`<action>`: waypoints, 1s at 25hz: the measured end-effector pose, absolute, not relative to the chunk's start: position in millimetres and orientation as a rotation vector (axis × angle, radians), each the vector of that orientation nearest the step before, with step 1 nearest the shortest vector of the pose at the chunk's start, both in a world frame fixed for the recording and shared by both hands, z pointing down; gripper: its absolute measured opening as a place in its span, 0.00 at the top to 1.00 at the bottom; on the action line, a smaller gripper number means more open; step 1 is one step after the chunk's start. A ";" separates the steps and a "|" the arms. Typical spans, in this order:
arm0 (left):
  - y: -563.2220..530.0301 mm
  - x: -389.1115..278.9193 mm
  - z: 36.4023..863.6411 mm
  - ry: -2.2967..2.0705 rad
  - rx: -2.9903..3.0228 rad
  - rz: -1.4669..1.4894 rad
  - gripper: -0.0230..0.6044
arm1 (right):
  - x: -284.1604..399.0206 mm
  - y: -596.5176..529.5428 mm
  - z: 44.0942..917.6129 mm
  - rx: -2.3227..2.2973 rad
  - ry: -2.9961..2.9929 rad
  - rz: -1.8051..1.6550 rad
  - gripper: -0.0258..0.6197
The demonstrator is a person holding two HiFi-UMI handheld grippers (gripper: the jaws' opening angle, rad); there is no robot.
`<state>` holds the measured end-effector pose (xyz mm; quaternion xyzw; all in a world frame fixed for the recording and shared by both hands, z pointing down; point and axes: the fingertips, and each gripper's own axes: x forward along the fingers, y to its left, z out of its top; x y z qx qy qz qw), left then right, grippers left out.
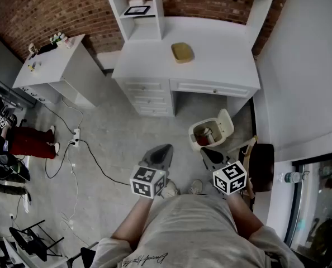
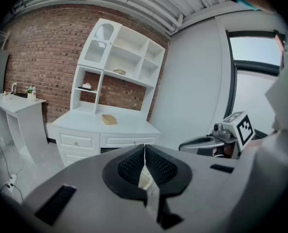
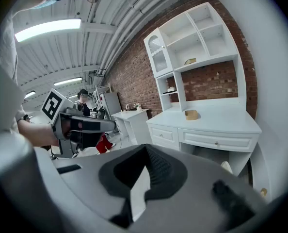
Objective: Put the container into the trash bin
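Plainly, the tan container (image 1: 182,52) is seen lying on the white desk (image 1: 222,66), below the shelf unit and well apart from both grippers. The trash bin (image 1: 224,121) is set on the floor just in front of the desk, with its lid raised. The left hand-held gripper (image 1: 164,149) and the right hand-held gripper (image 1: 207,152) are held over the floor near the bin. Each has its jaws pressed together, and nothing is gripped between them.

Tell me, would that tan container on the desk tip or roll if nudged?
Probably not: the container sits low and wide on the desk, so it would likely slide. It looks small and shallow, so probably light. Its stiffness can't be judged from here.
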<state>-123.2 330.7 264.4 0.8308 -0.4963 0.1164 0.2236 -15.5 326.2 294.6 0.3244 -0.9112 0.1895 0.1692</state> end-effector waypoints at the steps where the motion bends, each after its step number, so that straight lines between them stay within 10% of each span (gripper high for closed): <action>1: 330.0 -124.3 263.8 -1.370 2.296 0.318 0.93 | -16.8 325.1 294.6 0.923 -2.590 0.536 0.92; 25: 352.6 -181.6 252.0 -1.257 2.395 0.301 0.93 | -74.8 330.1 286.3 1.043 -2.584 0.549 0.92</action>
